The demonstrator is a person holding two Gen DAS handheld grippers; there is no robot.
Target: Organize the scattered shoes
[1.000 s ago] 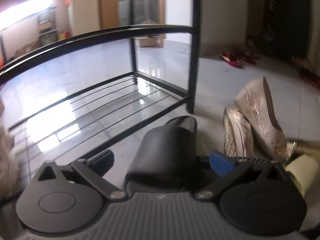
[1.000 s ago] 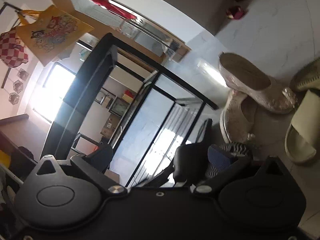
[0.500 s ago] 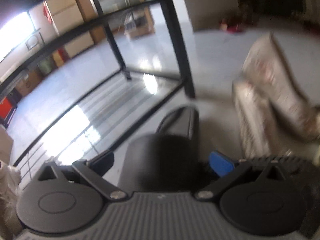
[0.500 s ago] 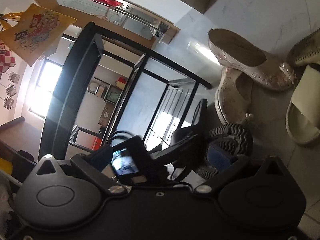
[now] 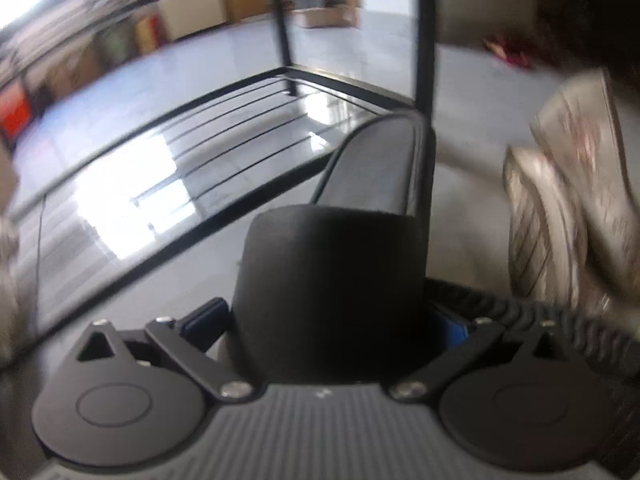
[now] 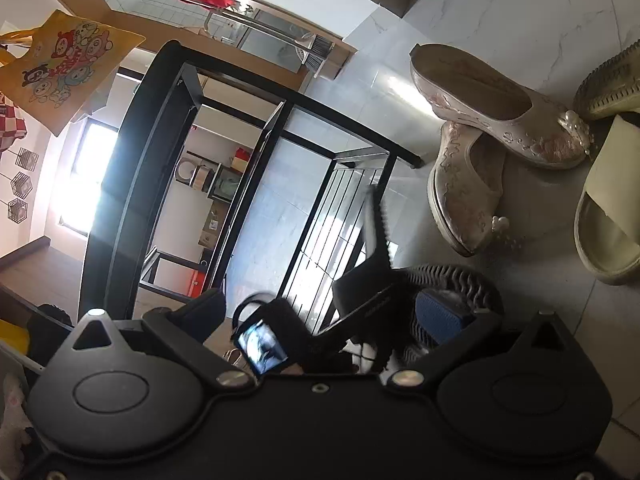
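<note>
My left gripper (image 5: pixel 324 320) is shut on a black slipper (image 5: pixel 340 272), held toe-forward above the floor in front of the black metal shoe rack (image 5: pixel 248 120). My right gripper (image 6: pixel 320 312) is shut on a second black slipper (image 6: pixel 440 280) with a ridged sole, held beside the first one (image 6: pixel 376 236); the left gripper body with its small screen (image 6: pixel 260 346) shows between my right fingers. Two beige embroidered shoes (image 6: pixel 500 120) lie stacked on the floor to the right, also seen blurred in the left wrist view (image 5: pixel 568 200).
A cream slide sandal (image 6: pixel 604 216) and another cream sole (image 6: pixel 612 84) lie on the tiled floor at far right. The rack's upright post (image 5: pixel 426 36) stands just beyond the slipper. Red items (image 5: pixel 508 50) lie by the far wall. A yellow cartoon bag (image 6: pixel 64 72) hangs upper left.
The left gripper with its slipper has moved forward and turned toward the rack's lower shelf. In the right wrist view the left gripper has come into sight between the fingers.
</note>
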